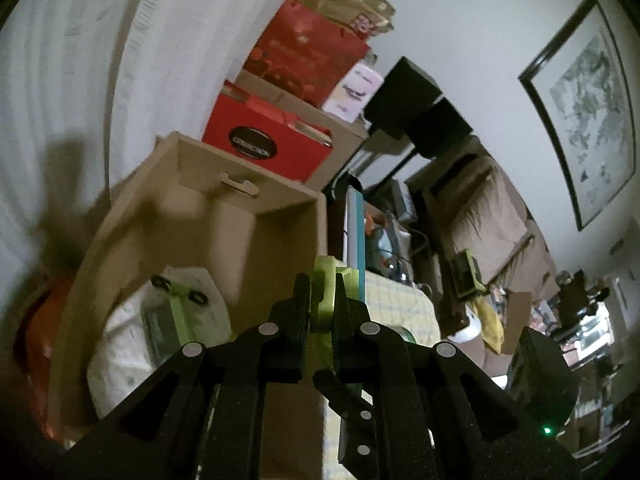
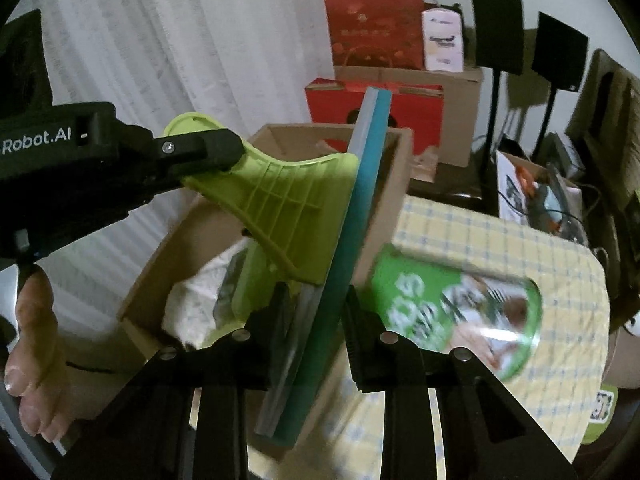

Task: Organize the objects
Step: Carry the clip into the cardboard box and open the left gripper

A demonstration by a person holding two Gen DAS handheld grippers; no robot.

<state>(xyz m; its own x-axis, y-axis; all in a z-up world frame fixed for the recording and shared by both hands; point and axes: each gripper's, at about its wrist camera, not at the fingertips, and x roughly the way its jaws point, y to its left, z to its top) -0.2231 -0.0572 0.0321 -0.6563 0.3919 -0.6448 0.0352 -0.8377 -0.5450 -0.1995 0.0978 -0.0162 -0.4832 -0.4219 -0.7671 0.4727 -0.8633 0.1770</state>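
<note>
The cardboard box (image 2: pixel 276 136) stands open on the checked tablecloth (image 2: pixel 500 240), directly ahead of both grippers. It already holds a white bag (image 1: pixel 132 332) and another green tool (image 1: pixel 180 304). A green canister (image 2: pixel 456 308) lies on its side on the cloth, just right of the box.

You hold the squeegee (image 2: pixel 292 208) above the near edge of the box, gripped at two places. Its teal blade (image 2: pixel 360 216) runs near-vertical in the right wrist view, top leaning away from you over the box, and its green handle juts left from the blade.

The left gripper (image 1: pixel 323 292) is clamped narrow on the handle end. The right gripper (image 2: pixel 316 308) is closed on the lower part of the blade, a jaw on either face.

Judgement: the long axis of the blade stands upright, while the box cavity lies ahead and below. The tool probably needs tipping flat to fit. The left gripper is nearer the box interior, so it should lead the lowering.
</note>
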